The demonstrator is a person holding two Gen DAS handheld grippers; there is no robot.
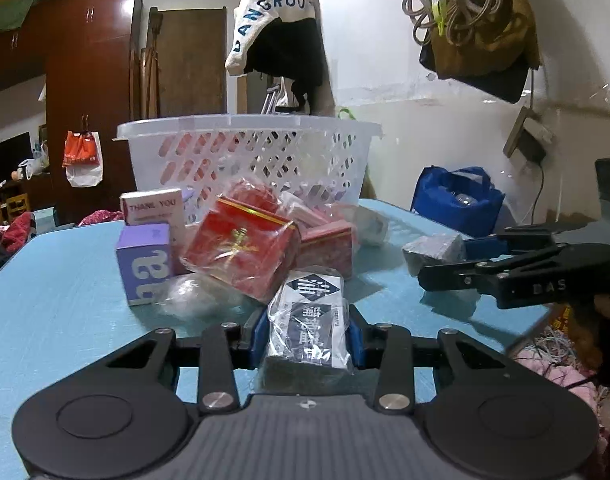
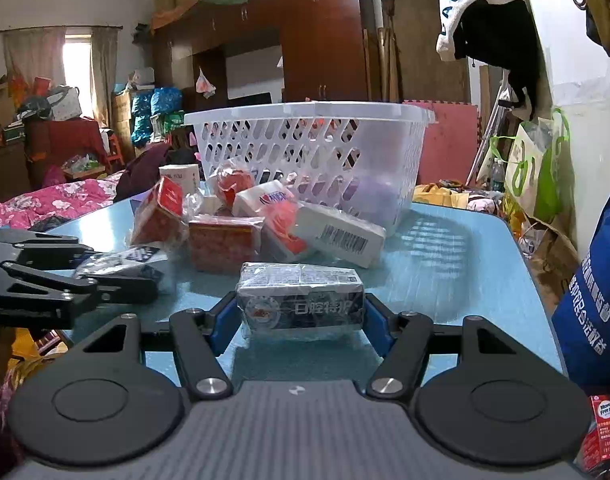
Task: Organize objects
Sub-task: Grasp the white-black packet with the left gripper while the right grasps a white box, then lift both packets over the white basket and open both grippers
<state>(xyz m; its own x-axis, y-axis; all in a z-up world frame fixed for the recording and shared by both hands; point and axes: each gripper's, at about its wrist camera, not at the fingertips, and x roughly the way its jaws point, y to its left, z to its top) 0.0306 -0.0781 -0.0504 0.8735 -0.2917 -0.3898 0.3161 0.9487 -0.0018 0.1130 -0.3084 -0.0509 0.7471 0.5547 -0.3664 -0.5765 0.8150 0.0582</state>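
The left gripper (image 1: 305, 338) is clamped on a navy-and-white wrapped packet (image 1: 308, 322) and the right gripper (image 2: 301, 318) on a grey wrapped box (image 2: 301, 300), both low over the blue table (image 1: 57, 300). Each seems gripped for carrying to the white basket (image 1: 249, 152) behind the remaining pile.

Table top (image 1: 65, 300): light blue. Laundry basket (image 1: 249, 152): translucent white, lattice-cut walls. Tilted tin (image 1: 241, 248): red, gold trim and character. Carton (image 1: 145, 264): lilac, white lettering. Wrapped pack (image 2: 301, 296): grey-silver with dark band. Tote bag (image 2: 597, 312): royal blue, white print.
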